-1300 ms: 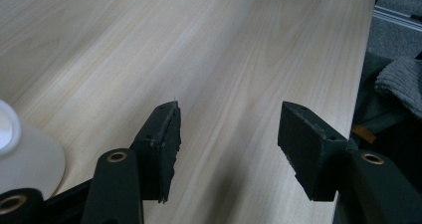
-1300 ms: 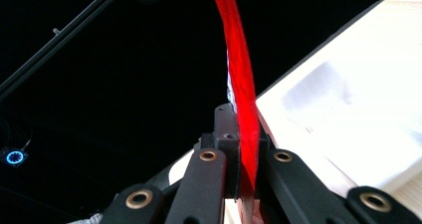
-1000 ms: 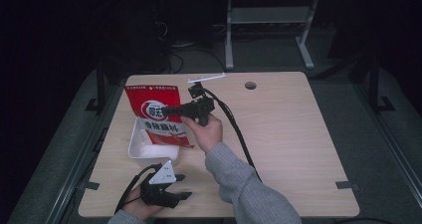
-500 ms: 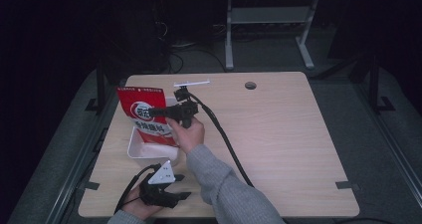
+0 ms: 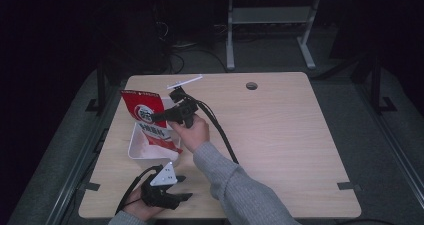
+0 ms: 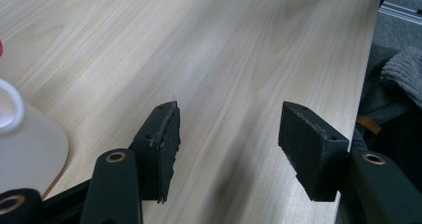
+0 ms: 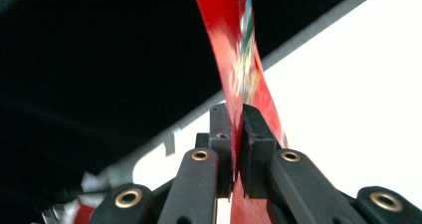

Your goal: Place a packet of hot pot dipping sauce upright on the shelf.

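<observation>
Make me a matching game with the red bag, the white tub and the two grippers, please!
Things:
1. red bag
2. white tub
3. left gripper
4. right gripper

States:
A. jaws apart, nothing between them
B. pinched between two black jaws
C. sits on the table under the bag
D. clamped on the bag's edge

Pairs: 1-B, 2-C, 3-A, 4-D

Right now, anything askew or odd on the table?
Only the red bag: it stands tilted, its lower end in the white tub, pinched at its edge by the right gripper. No spill or damage shows. The left gripper rests open near the front edge.
</observation>
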A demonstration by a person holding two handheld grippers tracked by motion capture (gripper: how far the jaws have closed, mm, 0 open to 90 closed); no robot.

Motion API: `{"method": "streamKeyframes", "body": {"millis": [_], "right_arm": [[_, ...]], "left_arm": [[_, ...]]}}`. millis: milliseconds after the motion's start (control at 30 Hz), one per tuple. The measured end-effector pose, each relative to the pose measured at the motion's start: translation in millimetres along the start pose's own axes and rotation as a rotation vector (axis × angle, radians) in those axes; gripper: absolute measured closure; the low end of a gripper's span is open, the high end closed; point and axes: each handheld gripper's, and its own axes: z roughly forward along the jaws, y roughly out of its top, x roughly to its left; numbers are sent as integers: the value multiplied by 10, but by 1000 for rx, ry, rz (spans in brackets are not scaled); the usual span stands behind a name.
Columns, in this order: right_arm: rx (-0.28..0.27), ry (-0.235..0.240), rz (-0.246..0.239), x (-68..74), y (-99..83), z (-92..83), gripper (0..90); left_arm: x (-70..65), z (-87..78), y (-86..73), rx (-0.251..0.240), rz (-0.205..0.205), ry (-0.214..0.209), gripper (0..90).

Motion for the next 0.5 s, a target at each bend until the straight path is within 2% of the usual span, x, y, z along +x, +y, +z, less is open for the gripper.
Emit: {"method": "streamKeyframes", "body": {"millis": [33,67,133,167,200,300,400,500], "right_arm": [[0,0,0,0,0,0,843],[74,-4,-33,28,63,8,836],[138,-18,-71,70,120,20,832],[138,-18,-71,70,120,20,832],[190,-20,-105,93,171,46,831],[241,-3,-126,96,208,89,836],[253,18,-122,61,209,116,878],[224,37,-96,24,171,109,893]], "left_arm": [[0,0,0,0,0,0,407],[1,-2,2,4,7,2,405],[2,-1,1,5,7,2,403],[2,-1,1,5,7,2,402],[3,0,0,5,6,1,402],[1,-2,0,1,5,0,401],[-1,-6,2,-1,6,0,402],[-3,-5,3,-2,10,-1,402]]}}
